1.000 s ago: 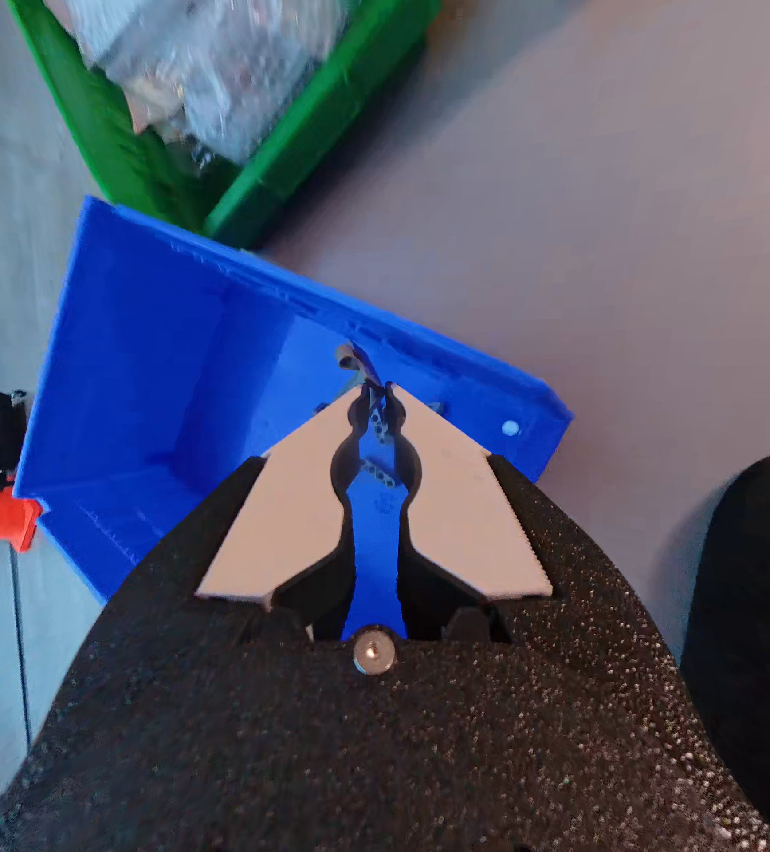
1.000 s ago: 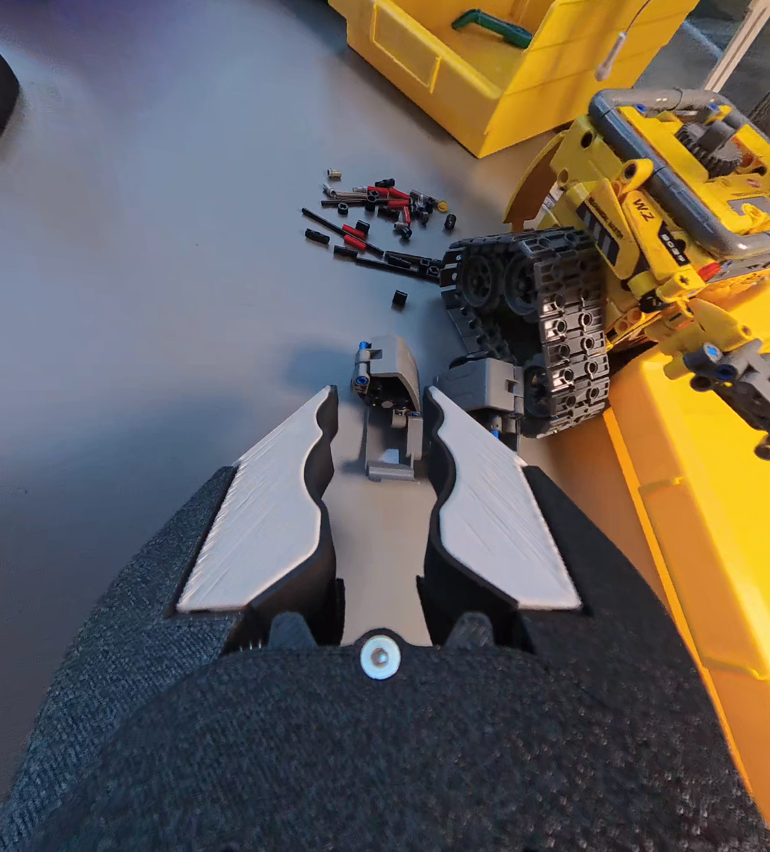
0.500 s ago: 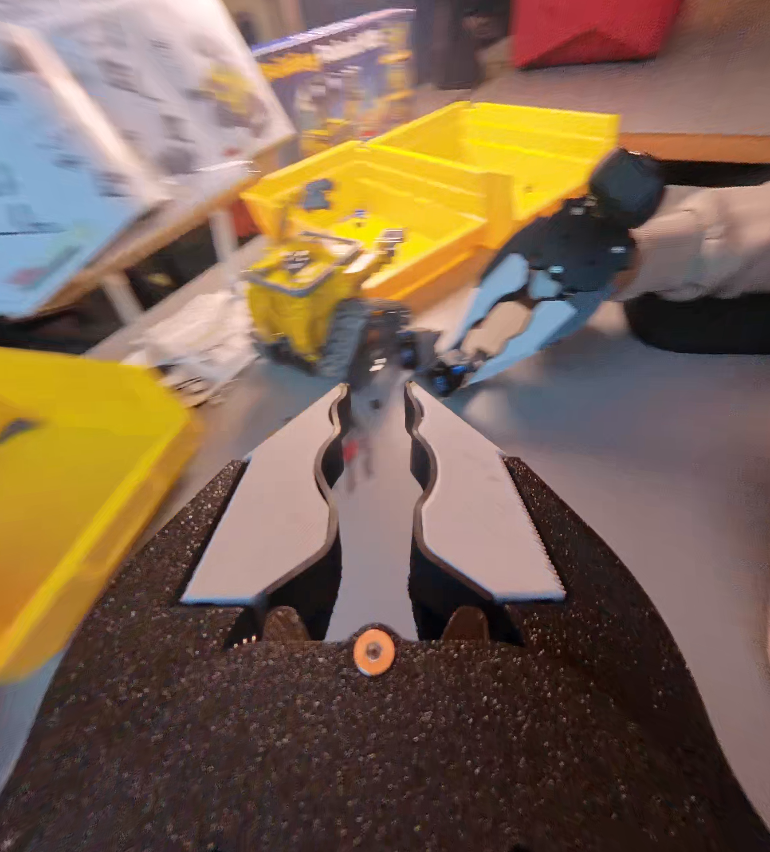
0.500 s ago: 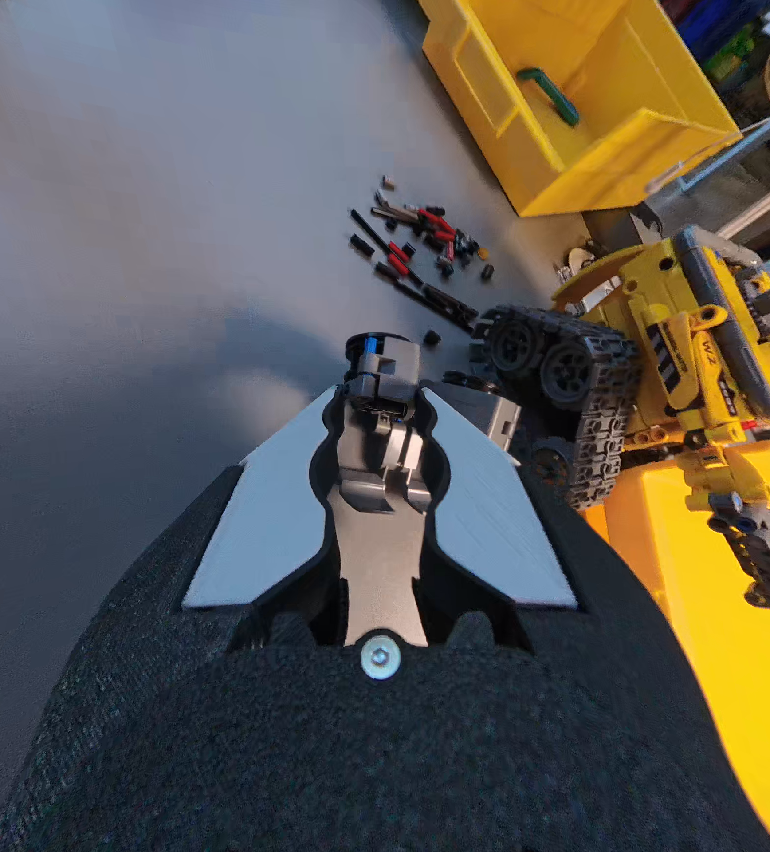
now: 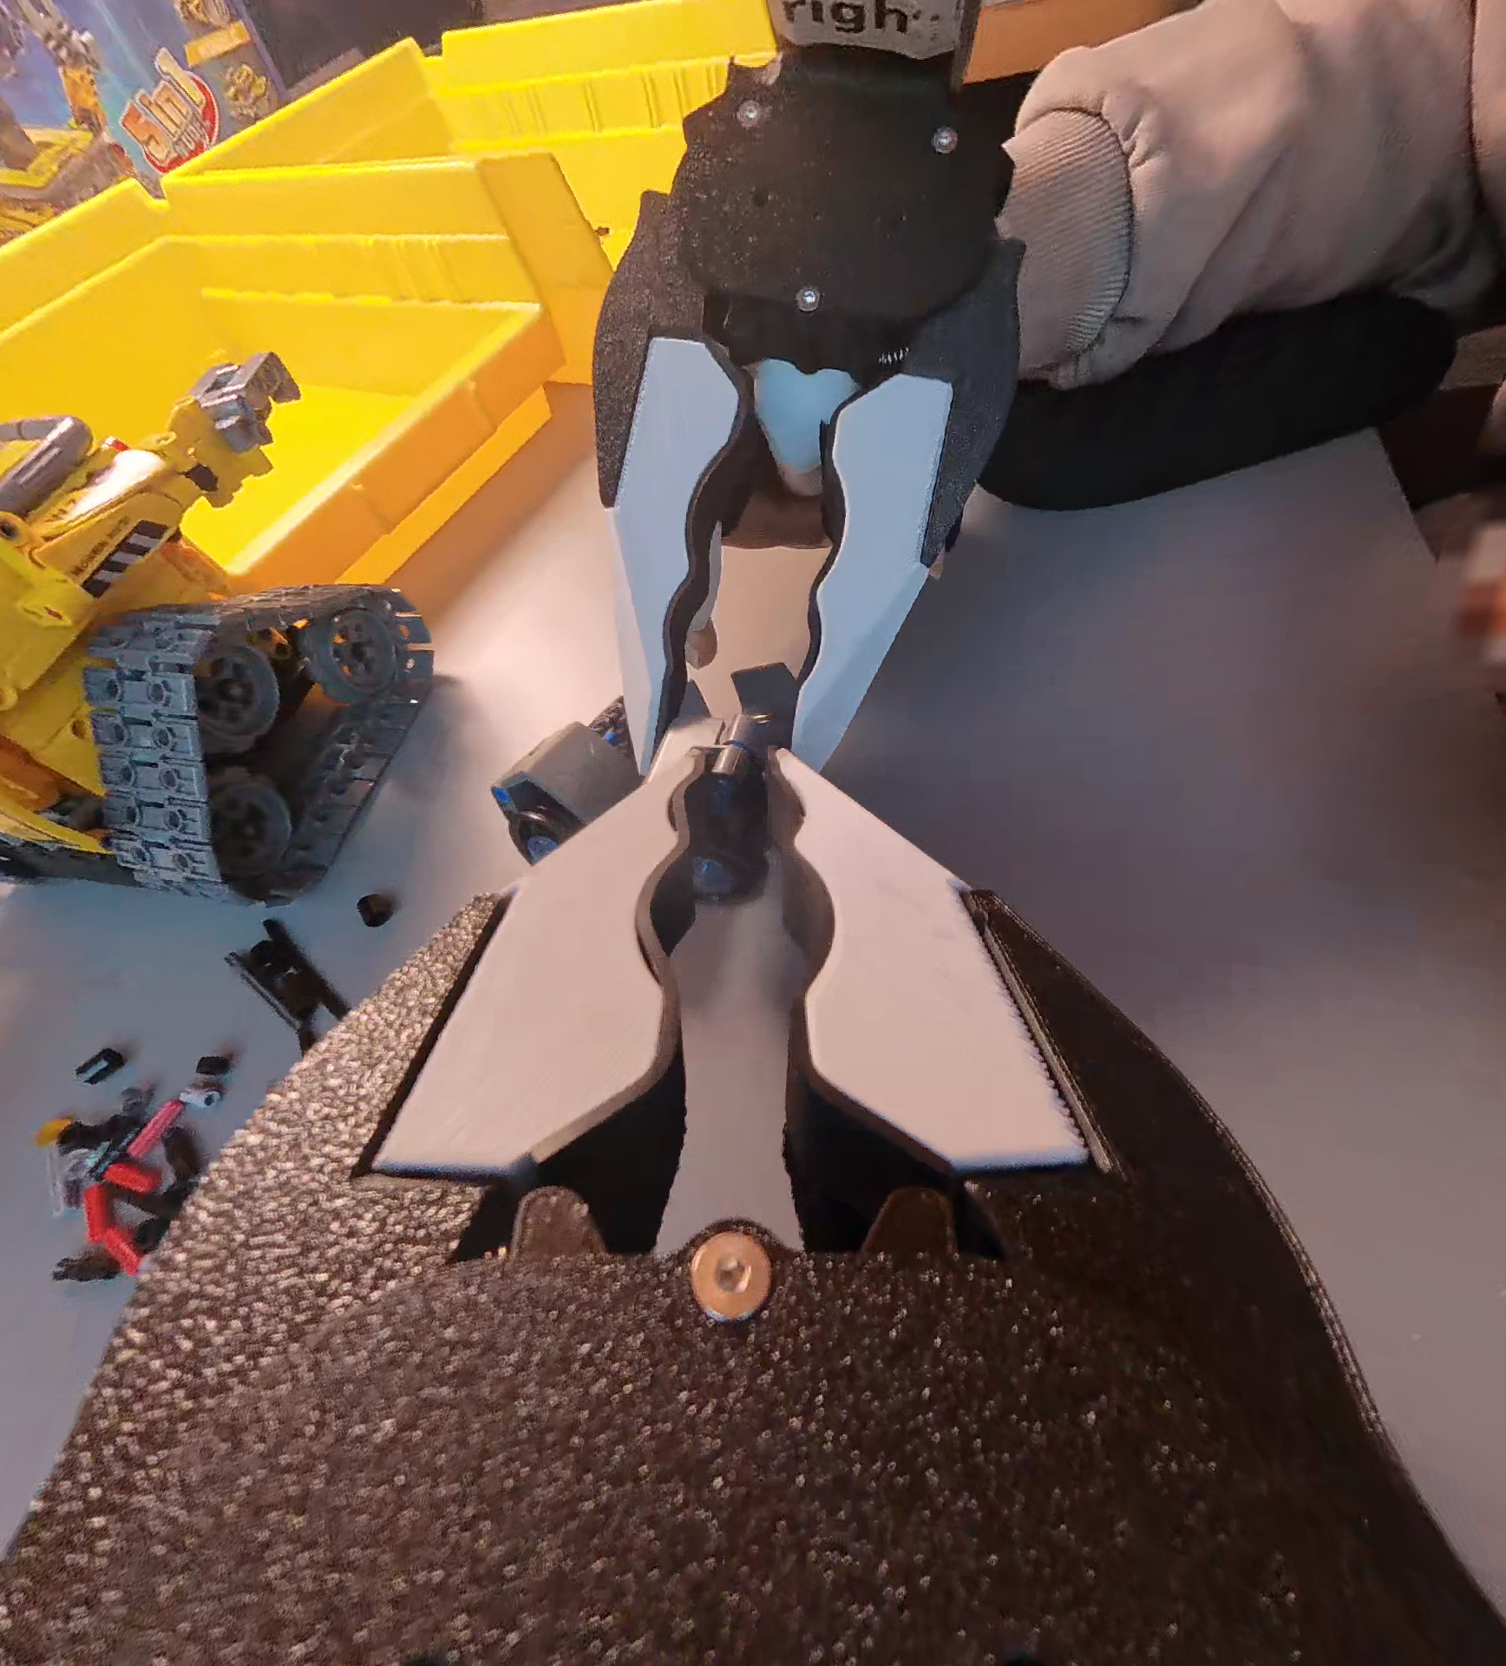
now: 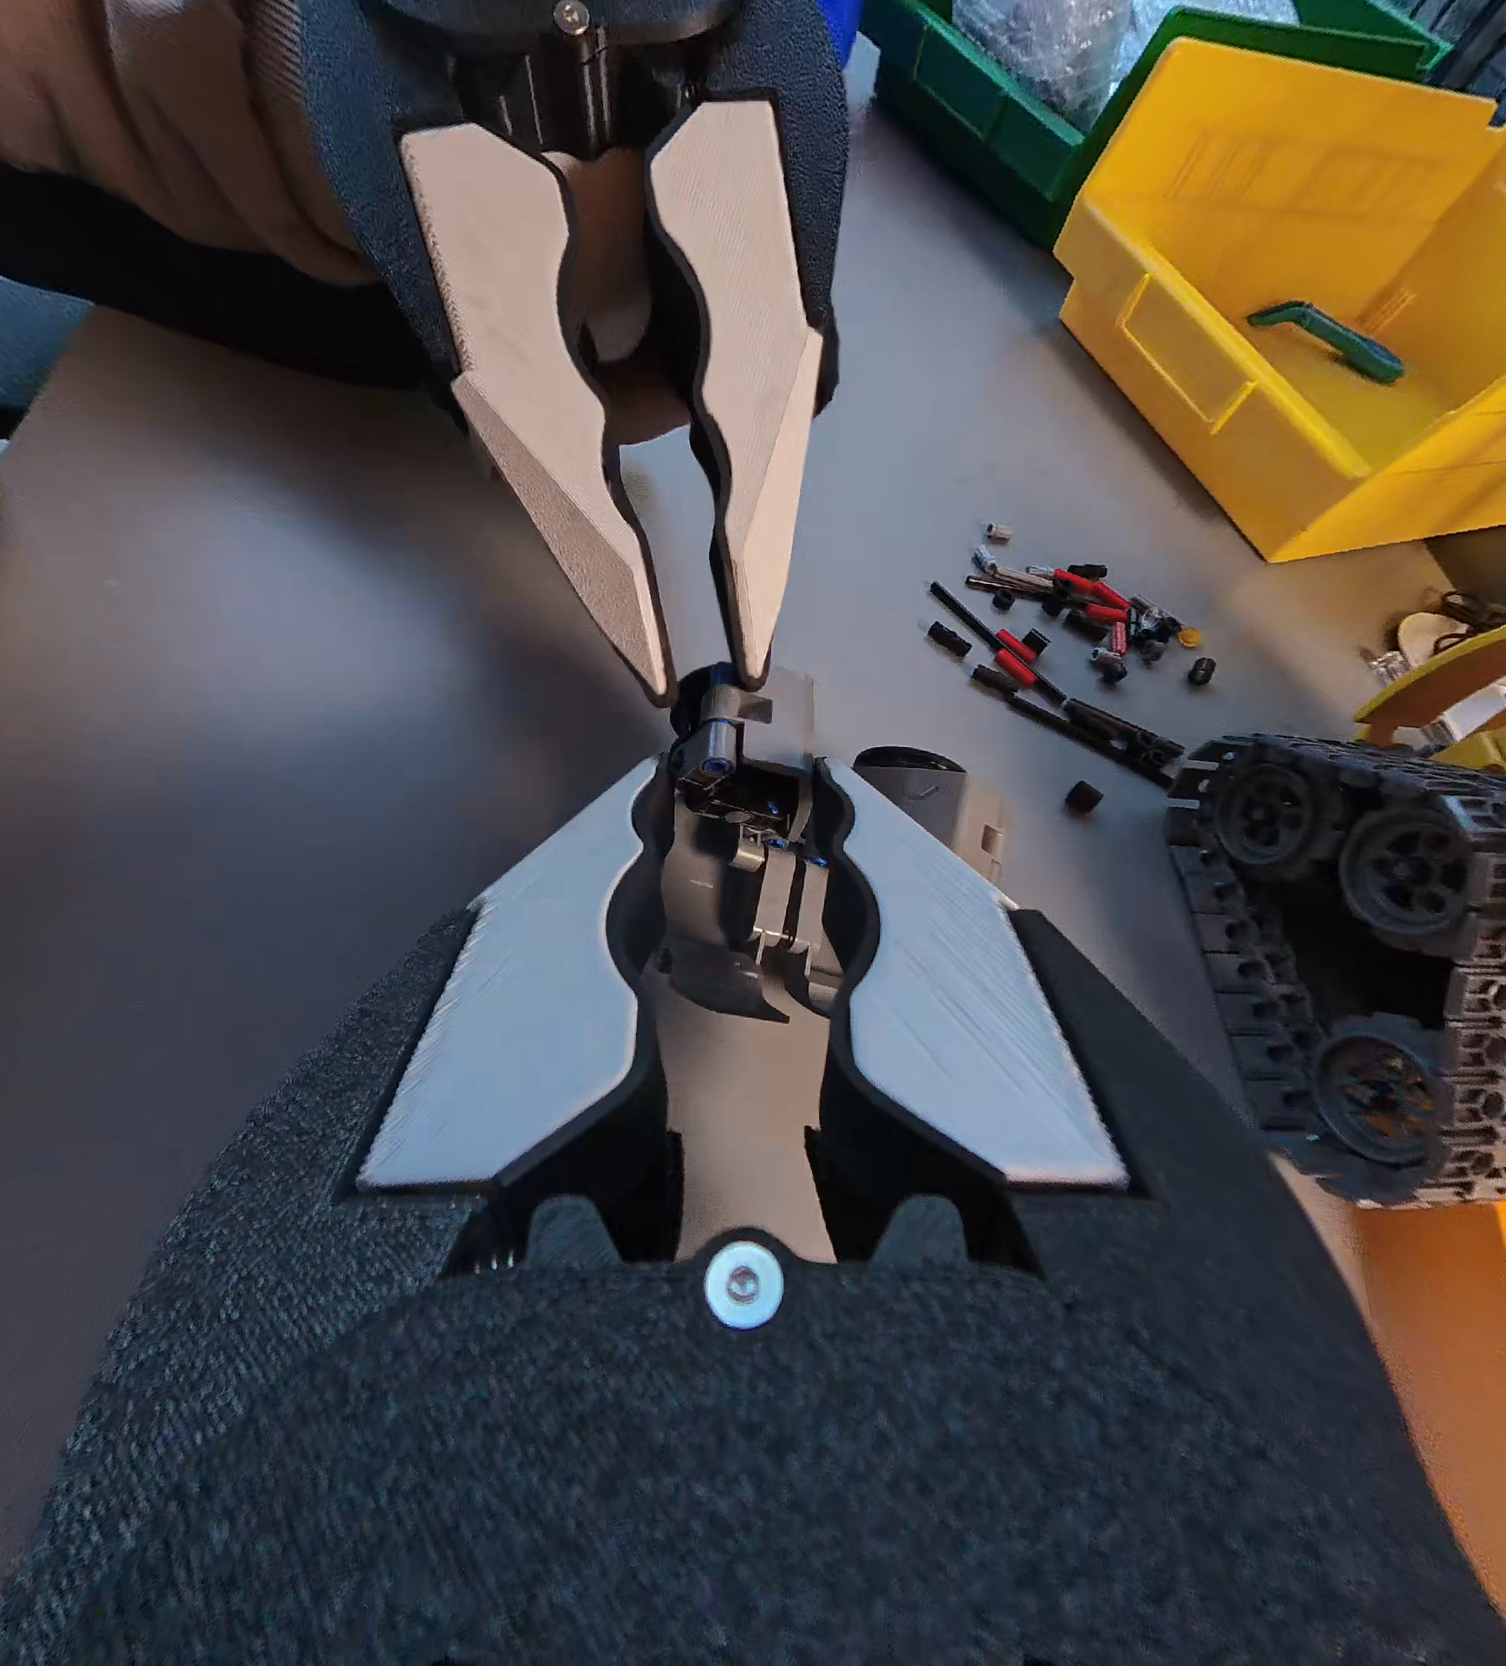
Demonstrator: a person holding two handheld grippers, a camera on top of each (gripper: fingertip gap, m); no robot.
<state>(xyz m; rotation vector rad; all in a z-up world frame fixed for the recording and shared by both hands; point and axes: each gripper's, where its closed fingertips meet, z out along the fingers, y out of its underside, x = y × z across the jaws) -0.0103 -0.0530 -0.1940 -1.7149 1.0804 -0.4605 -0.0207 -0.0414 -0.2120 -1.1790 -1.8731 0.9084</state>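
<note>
Right gripper (image 6: 740, 766) clamps the grey plastic brick assembly (image 6: 749, 883); left gripper (image 5: 727, 766) pinches its dark pin end (image 5: 727, 793) beside the yellow tracked toy bulldozer (image 6: 1398, 947); keeping both aligned seems wise.

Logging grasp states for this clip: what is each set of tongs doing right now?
Left tongs: shut on the small dark connector piece.
Right tongs: shut on the grey brick assembly.
</note>
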